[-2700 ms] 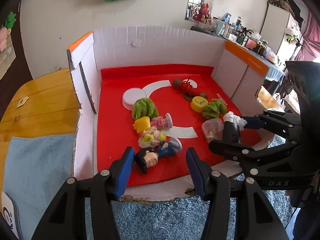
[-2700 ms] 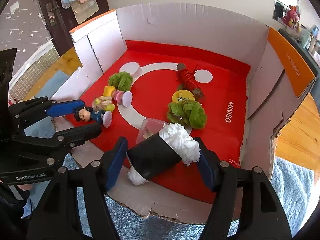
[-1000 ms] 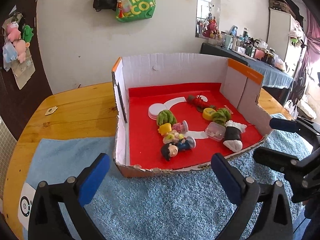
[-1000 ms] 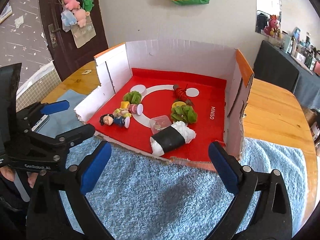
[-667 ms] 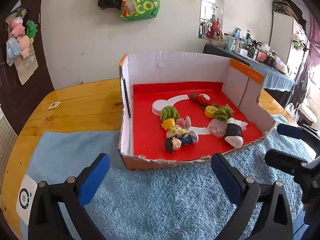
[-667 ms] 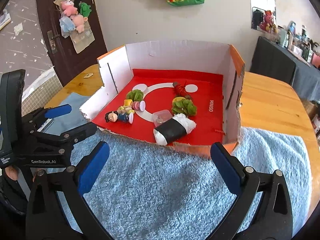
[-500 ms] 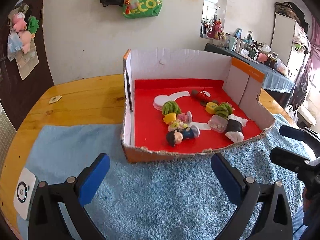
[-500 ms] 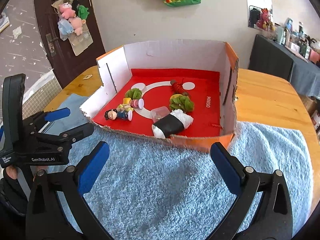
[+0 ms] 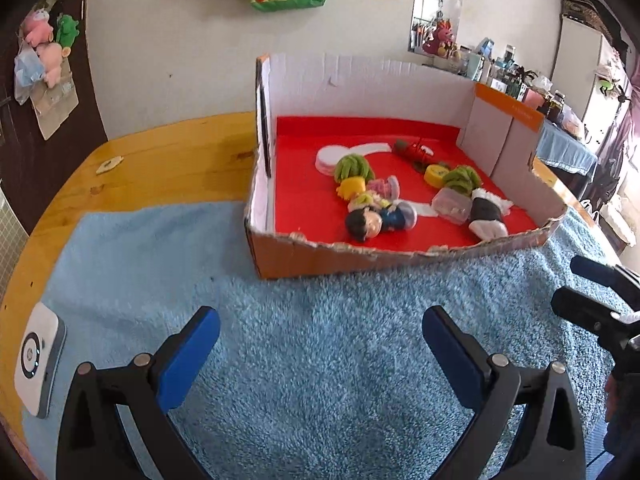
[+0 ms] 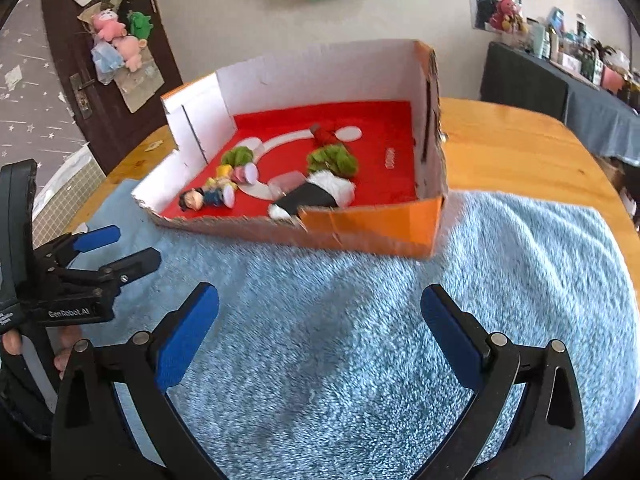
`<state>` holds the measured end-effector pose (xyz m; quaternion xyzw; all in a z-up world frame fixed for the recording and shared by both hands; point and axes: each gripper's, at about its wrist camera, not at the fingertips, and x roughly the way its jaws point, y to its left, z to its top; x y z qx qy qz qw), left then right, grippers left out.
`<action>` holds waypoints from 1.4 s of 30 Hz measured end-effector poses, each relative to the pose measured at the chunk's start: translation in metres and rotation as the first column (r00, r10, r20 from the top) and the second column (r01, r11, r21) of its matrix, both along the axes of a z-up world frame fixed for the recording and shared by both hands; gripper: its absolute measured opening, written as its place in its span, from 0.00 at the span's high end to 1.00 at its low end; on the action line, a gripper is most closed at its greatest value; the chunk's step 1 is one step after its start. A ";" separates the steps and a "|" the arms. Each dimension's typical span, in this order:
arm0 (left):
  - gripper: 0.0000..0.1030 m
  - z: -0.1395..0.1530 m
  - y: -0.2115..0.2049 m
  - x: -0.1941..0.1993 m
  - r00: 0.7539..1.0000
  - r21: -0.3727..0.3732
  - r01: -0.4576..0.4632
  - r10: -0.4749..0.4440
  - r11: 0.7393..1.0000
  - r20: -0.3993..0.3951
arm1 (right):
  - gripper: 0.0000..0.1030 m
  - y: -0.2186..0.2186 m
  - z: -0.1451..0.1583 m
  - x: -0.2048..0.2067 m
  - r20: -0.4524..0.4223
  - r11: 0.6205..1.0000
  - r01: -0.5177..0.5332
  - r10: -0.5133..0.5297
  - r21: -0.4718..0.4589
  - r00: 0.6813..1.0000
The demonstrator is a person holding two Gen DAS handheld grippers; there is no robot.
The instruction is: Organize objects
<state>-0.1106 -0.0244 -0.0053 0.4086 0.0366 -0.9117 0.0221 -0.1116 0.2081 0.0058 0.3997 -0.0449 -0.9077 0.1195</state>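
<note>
Left gripper (image 9: 320, 344): jaws spread wide, nothing between them, hovering over the blue towel (image 9: 320, 360) in front of the box.
Right gripper (image 10: 320, 324): just as wide apart and empty, above the same towel; its tips also show at the right edge of the left wrist view.
Cardboard box (image 9: 340, 260): sits partly on the towel, partly on the wooden table (image 9: 160, 160); red floor, white inner walls, torn low front edge.
Toys in the box: a doll figure (image 9: 376, 220) lying near the front wall, a black-and-white rice roll (image 9: 486, 216) to its right, touching a clear little tub (image 9: 452, 205); two green bunches (image 9: 352, 166) further back (one left, one right).
White device (image 9: 38, 360): lies at the towel's left edge.
</note>
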 end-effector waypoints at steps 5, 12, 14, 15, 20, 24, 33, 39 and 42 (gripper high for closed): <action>0.00 -0.008 -0.002 0.000 1.000 0.009 -0.011 0.010 1.000 0.029 | 0.00 0.003 -0.011 0.001 0.021 1.000 0.024 -0.024 0.005 0.999; 0.00 -0.017 -0.002 -0.002 0.996 0.024 -0.017 0.014 1.000 0.087 | 0.00 0.007 -0.014 0.001 0.038 0.998 0.059 -0.059 0.008 0.998; 0.00 -0.018 -0.001 -0.002 0.996 0.015 -0.018 0.017 1.000 0.090 | 0.00 0.006 -0.015 0.001 0.041 0.998 0.062 -0.062 0.012 0.997; 0.00 -0.019 -0.001 -0.001 0.996 0.011 -0.020 0.019 1.000 0.090 | 0.00 0.006 -0.015 0.000 0.042 0.998 0.062 -0.063 0.017 0.997; 0.00 -0.021 0.002 0.000 0.996 -0.025 -0.028 0.030 0.999 0.088 | 0.00 0.000 -0.017 -0.001 0.052 0.996 0.063 -0.067 0.060 0.996; 0.00 -0.022 0.001 -0.001 0.996 -0.021 -0.031 0.033 0.999 0.081 | 0.00 -0.005 -0.019 -0.001 0.057 0.993 0.063 -0.069 0.102 0.996; 0.00 -0.022 0.001 0.001 0.997 -0.027 -0.027 0.029 0.999 0.071 | 0.00 -0.013 -0.023 0.005 0.043 0.981 0.083 -0.092 0.174 0.995; 0.00 -0.021 0.001 0.001 0.997 -0.026 -0.028 0.029 0.999 0.071 | 0.00 -0.011 -0.023 0.007 0.031 0.982 0.090 -0.097 0.166 0.995; 0.00 -0.021 0.001 0.002 0.997 -0.026 -0.027 0.029 0.999 0.071 | 0.00 -0.010 -0.023 0.008 0.027 0.981 0.095 -0.101 0.167 0.995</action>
